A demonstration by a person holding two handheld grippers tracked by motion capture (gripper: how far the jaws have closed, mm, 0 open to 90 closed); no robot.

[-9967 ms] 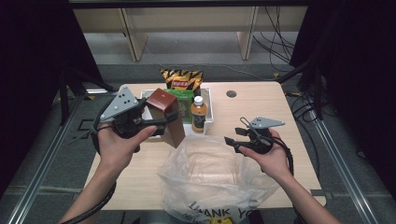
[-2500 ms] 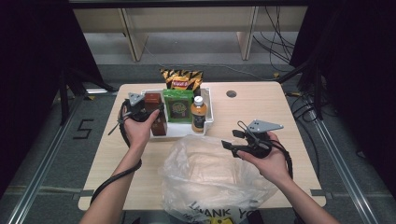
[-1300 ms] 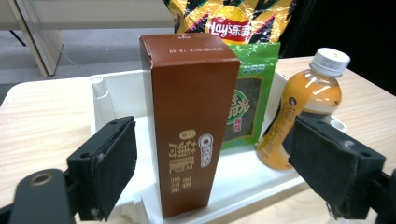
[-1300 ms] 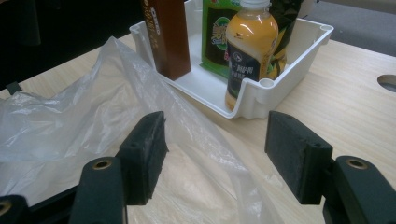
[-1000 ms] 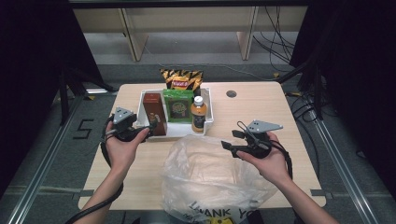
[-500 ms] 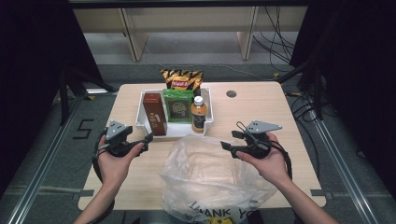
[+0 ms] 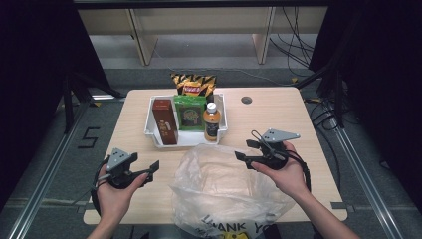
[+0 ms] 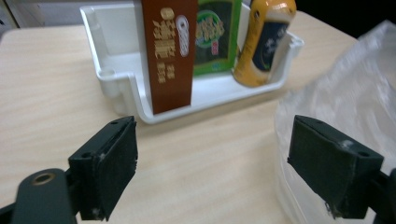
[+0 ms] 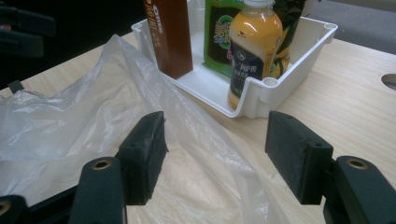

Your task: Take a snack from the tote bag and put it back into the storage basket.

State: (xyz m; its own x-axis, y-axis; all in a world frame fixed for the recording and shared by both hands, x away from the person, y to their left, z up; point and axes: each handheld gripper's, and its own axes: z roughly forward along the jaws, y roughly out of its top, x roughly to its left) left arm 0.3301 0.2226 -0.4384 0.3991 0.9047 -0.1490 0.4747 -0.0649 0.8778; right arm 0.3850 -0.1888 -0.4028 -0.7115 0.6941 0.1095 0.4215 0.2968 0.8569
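My left gripper (image 7: 149, 172) gapes wide and empty beside the plastic bag (image 7: 224, 191). My right gripper (image 7: 245, 154), equally wide, hovers over its far edge. Beyond, the white tray (image 7: 149, 127) holds a brown box (image 7: 164, 121), green packet (image 7: 189, 113) and juice bottle (image 7: 211, 121).

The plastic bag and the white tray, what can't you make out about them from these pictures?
- Plastic bag: the high view's bottom edge cuts off its printed lettering; crinkled film hides any contents.
- Brown box: top cut off in both gripper views; print too small in the high view.
- Chip bag: lower part hidden behind the white tray.
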